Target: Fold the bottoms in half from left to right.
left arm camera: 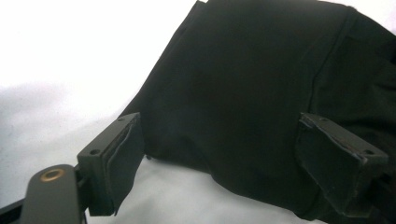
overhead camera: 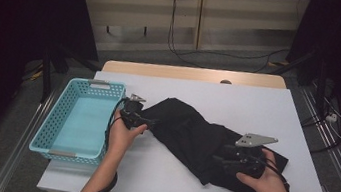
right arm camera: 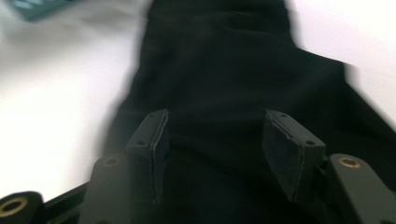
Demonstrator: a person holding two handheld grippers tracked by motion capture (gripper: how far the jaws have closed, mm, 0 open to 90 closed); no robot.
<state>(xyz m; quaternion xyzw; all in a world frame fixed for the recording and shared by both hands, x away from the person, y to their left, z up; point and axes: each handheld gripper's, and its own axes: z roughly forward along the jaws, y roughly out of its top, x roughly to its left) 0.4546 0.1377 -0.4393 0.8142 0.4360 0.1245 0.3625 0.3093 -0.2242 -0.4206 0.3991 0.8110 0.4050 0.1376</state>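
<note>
Cloth: my black garment (overhead camera: 193, 134) lies right of the basket (overhead camera: 77, 118), long axis running from it toward the near-right desk (overhead camera: 258, 103) edge.
Left gripper (overhead camera: 147, 121): I see parted jaws, empty.
Right gripper (overhead camera: 217, 160): same.

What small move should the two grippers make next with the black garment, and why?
Probably each gripper should close on the nearest edge of the black garment. The left gripper and right gripper both stand open with cloth just beyond their jaws, nothing is gripped, and the garment lies crumpled beside the turquoise basket.
</note>
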